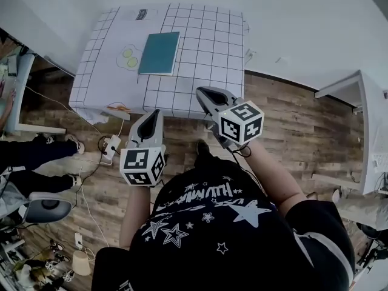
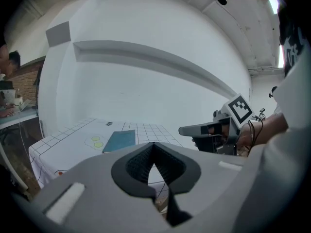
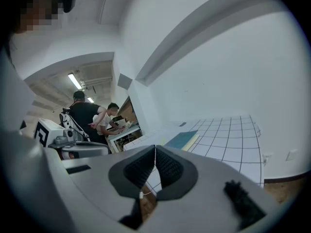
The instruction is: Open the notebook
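Observation:
A teal notebook (image 1: pixel 159 53) lies closed on the white gridded table (image 1: pixel 206 53), left of the table's middle. It also shows as a flat teal rectangle (image 2: pixel 119 140) in the left gripper view and further off (image 3: pixel 181 140) in the right gripper view. My left gripper (image 1: pixel 151 118) hovers over the wooden floor just short of the table's near edge, jaws shut and empty (image 2: pixel 154 152). My right gripper (image 1: pixel 206 96) reaches the table's near edge, also shut with nothing held (image 3: pixel 155 154). Both are well short of the notebook.
Two yellow-green discs (image 1: pixel 129 57) are drawn on the table beside the notebook's left side. Cables and a power strip (image 1: pixel 111 145) lie on the floor by the table's near left corner. A white desk (image 1: pixel 371 132) stands at the right; two people (image 3: pixel 95 115) work at a bench far left.

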### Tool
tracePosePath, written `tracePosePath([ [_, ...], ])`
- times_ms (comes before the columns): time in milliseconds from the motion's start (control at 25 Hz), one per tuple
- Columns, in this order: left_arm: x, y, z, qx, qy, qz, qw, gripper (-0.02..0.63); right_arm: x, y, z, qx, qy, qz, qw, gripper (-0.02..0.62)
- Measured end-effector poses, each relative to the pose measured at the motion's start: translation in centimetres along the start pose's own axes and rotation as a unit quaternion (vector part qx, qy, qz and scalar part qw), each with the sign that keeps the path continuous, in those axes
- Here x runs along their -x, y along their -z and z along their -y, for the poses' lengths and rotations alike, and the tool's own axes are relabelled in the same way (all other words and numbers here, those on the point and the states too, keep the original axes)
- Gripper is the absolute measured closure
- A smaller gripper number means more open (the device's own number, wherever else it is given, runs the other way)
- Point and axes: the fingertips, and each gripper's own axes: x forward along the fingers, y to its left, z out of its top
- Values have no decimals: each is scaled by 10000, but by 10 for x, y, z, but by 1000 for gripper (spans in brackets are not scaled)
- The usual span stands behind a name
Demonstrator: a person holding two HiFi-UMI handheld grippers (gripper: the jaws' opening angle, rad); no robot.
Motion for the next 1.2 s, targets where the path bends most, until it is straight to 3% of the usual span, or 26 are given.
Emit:
tracePosePath([
  [480,-83,-11,2,-20,-246,-316,9992,597,-29,-29,82,-152,-344,41,9993,580],
  [880,-104,-1,5,-78,-583,-624,9963,597,-40,-16,103,-383,-571,-121,9976,580],
  [1200,-130,15,-16,-416,-593,-867,9936,594,-44,-2,112,-487,-350,-233,9979,579],
])
